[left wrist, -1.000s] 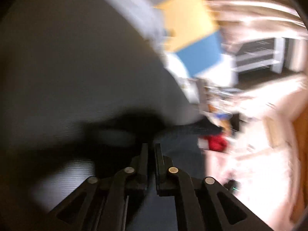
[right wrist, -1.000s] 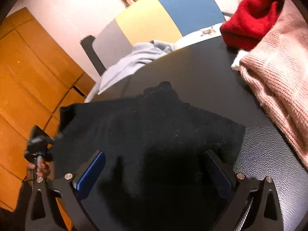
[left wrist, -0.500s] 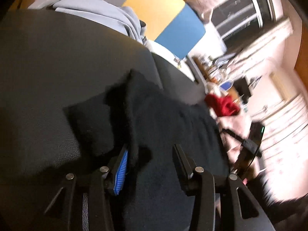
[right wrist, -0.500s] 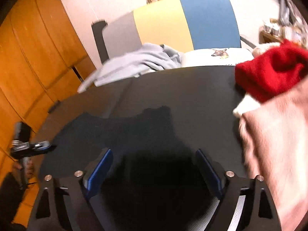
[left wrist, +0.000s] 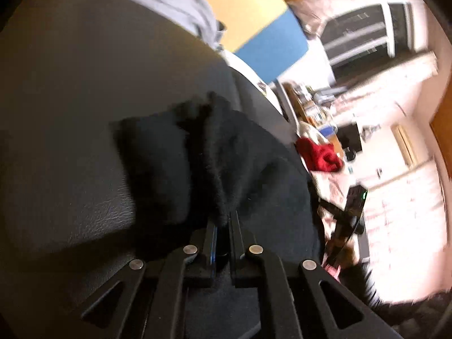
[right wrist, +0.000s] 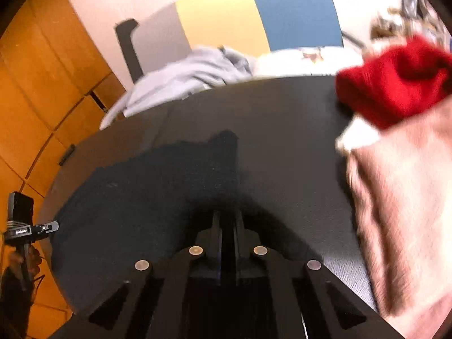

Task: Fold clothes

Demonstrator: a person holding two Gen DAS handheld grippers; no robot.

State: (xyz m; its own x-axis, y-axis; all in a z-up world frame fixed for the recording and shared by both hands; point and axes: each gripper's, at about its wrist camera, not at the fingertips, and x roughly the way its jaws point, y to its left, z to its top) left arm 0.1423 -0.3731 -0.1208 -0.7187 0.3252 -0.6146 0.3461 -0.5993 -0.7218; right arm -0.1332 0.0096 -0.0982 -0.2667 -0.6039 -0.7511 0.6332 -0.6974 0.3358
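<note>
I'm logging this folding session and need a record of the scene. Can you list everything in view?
black garment: one, black, spread on the table, both tongs shut on its near edge
table: one, dark, textured top
pink knit: one, pale pink, table's right side
red garment: one, red, beyond the pink knit
grey garment: one, light grey, past the table's far edge
chair: one, grey, yellow and blue back, behind the table
left tongs: black, shut on black fabric
right tongs: black, shut on black fabric

Dark round table (right wrist: 282,130), wooden cabinets (right wrist: 42,84) behind, a grey, yellow and blue panel (right wrist: 240,14) beyond.
</note>
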